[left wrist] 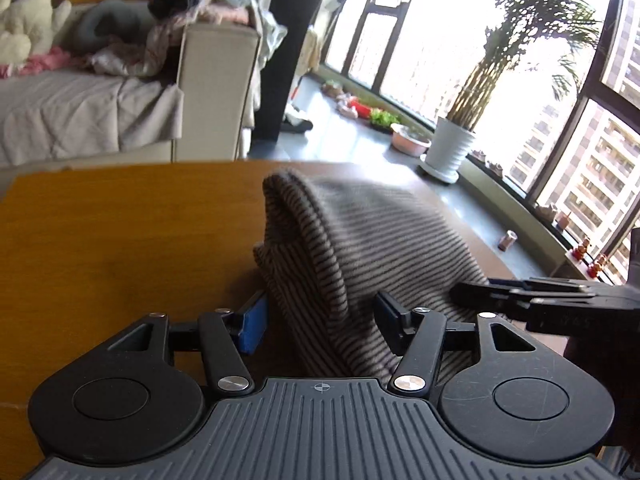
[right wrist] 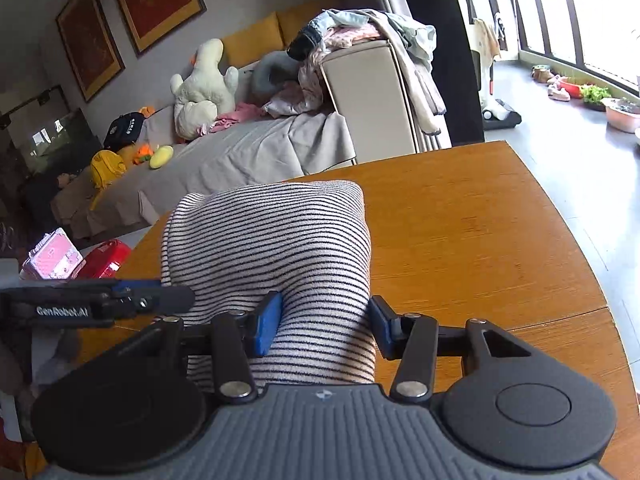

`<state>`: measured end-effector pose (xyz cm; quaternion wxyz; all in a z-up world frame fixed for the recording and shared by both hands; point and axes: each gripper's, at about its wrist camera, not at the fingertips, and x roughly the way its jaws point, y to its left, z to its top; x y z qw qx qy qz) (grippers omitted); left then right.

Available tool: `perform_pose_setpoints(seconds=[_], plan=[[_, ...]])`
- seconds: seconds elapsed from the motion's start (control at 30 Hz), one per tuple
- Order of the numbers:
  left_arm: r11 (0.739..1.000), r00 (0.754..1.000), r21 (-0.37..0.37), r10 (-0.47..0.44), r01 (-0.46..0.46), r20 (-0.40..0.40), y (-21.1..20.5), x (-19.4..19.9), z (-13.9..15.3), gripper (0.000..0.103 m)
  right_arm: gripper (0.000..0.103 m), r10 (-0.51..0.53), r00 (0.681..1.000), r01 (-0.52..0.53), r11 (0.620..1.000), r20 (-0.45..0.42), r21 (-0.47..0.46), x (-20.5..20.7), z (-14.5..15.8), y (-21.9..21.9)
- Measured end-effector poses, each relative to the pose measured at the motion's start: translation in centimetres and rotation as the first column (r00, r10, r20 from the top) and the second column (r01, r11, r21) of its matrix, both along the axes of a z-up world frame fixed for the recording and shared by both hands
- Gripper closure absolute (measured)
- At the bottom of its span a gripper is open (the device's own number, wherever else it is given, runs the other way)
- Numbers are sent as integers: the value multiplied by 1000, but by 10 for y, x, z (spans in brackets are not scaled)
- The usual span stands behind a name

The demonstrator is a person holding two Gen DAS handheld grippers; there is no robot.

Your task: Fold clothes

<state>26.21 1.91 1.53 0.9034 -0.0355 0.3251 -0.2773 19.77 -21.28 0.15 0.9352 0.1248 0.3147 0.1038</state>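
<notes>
Left gripper [left wrist: 320, 320] gripping striped garment [left wrist: 360, 240] — jaws part-closed on bunched fold. Right gripper [right wrist: 324, 324] pinching same garment likewise. Garment lying humped on wooden table [right wrist: 480, 240] — grippers working side by side.

Bare table [right wrist: 480, 232] right of striped garment [right wrist: 272, 248].

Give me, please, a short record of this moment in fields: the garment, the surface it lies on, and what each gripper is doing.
garment: striped knit garment, bunched into a raised fold
surface: wooden table
left gripper: cloth bunched between its blue pads; whether they press cannot be told
right gripper: closed on a band of the same garment
grippers' relation: side by side, close together
background: sofa with a plush toy
</notes>
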Motion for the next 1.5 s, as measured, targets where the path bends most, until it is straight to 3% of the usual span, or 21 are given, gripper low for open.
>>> perform_pose_setpoints(seconds=[0.17, 0.33, 0.43, 0.5, 0.57, 0.67, 0.8, 0.87, 0.93, 1.0, 1.13, 1.33, 1.37, 1.4, 1.5], plan=[[994, 991, -76, -66, 75, 118, -15, 2, 38, 42, 55, 13, 999, -6, 989, 48, -149, -5, 2, 22], [997, 998, 37, -62, 62, 7, -45, 44, 2, 43, 54, 27, 991, 5, 972, 132, -234, -20, 22, 35], [998, 998, 43, -53, 54, -17, -46, 52, -6, 43, 54, 166, 963, -115, 966, 214, -232, -43, 40, 53], [998, 998, 38, -54, 55, -27, -43, 55, -7, 43, 54, 253, 950, -210, 951, 181, -227, -48, 35, 69], [997, 998, 44, -59, 60, -28, -43, 55, -7, 42, 54, 302, 950, -274, 928, 78, -252, -42, 8, 90], [996, 998, 58, -61, 63, -21, -40, 52, -7, 42, 46, 312, 945, -261, 900, 100, -349, -48, -14, 108], [996, 998, 54, -65, 66, -21, -39, 52, -9, 41, 46, 316, 945, -286, 923, 86, -258, -42, 0, 98], [996, 998, 57, -65, 66, -15, -40, 52, -9, 41, 46, 308, 946, -294, 946, 101, -137, -36, 19, 77], [996, 998, 57, -67, 68, -11, -40, 51, -10, 41, 46, 232, 964, -230, 973, 126, -32, -23, 37, 49], [999, 997, 5, -42, 43, -60, -34, 60, -10, 40, 35, 173, 979, -177, 984, 106, 30, -2, 44, 25], [997, 998, 41, -64, 65, -24, -38, 55, -11, 40, 34, -4, 999, 1, 997, 37, 74, 41, 31, -15], [995, 997, 57, -75, 76, -17, -40, 55, -11, 40, 27, -22, 994, 47, 969, -105, 241, 93, -5, -39], [995, 997, 55, -77, 78, -16, -39, 55, -11, 40, 29, -3, 993, 36, 959, -115, 281, 96, -8, -38], [996, 997, 56, -75, 75, -14, -38, 56, -11, 40, 48, 13, 993, 24, 949, -118, 313, 98, -9, -36], [997, 997, 42, -71, 72, -22, -30, 58, -13, 37, 60, 46, 999, -44, 971, -4, 236, 85, 9, -16]])
